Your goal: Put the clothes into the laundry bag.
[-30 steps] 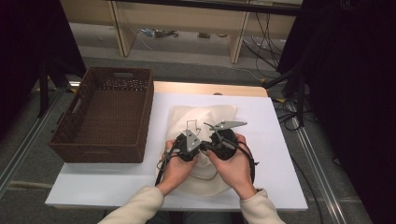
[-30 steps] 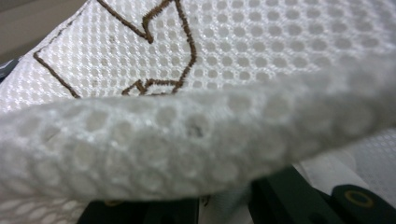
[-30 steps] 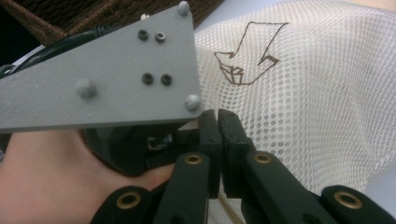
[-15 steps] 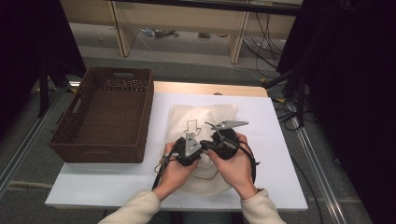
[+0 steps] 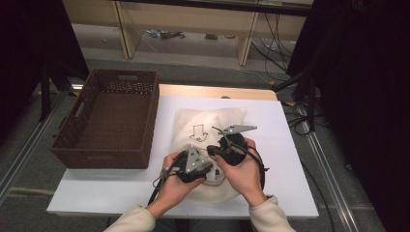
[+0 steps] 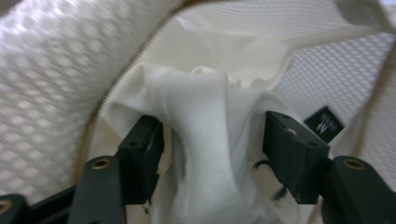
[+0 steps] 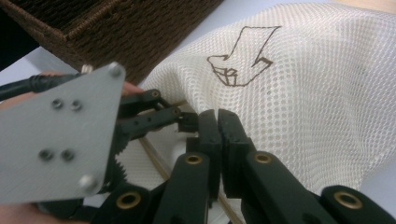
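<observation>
Inside mesh bag (image 6: 56,70) mouth — left claw (image 6: 215,140) opening.

The setting is a lab-style recording station: a white table (image 5: 290,159) stands on a grey floor (image 5: 203,67) between black curtains (image 5: 367,96), with loose cables (image 5: 285,29) beneath wooden shelving (image 5: 193,19) behind it.

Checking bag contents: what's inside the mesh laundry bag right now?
Inside the mesh bag, white cloth sits bunched between the left gripper's open jaws. Anything deeper is covered.
</observation>
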Demonstrator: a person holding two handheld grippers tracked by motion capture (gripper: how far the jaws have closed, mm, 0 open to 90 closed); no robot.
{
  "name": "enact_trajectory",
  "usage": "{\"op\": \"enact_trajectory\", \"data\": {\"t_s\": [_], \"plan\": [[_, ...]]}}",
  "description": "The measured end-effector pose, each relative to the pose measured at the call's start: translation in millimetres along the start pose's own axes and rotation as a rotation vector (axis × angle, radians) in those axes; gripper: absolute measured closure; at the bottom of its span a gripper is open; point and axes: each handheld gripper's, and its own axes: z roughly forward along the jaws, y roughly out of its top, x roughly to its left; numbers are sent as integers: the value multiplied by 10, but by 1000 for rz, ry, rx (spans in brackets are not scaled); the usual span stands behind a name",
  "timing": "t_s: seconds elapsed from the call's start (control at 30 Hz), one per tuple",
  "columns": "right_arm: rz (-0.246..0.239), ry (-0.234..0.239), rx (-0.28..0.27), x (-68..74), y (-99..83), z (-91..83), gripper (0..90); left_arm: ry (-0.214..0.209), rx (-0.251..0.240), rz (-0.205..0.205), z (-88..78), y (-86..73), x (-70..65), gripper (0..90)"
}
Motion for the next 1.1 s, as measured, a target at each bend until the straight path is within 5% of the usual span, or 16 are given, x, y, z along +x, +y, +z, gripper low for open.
{"op": "enact_trajectory", "data": {"t_s": [0.2,0.3,0.6,0.8,0.87,1.1], "plan": [[9,-3,-8,13,-5,0,900,-39,15,-19,-130,-86,-61,315],[13,-4,-9,19,-5,3,900,-39,37,19,-220,-107,-51,302],[5,2,-9,13,-3,-1,900,-73,91,41,-502,-254,-83,290],[-34,4,7,7,9,12,900,-107,123,20,-426,-351,-75,281],[2,2,14,31,1,3,900,-123,138,7,-358,-366,-56,281],[-73,21,-20,-24,6,35,900,-147,188,-1,-193,-386,-33,280]]}}
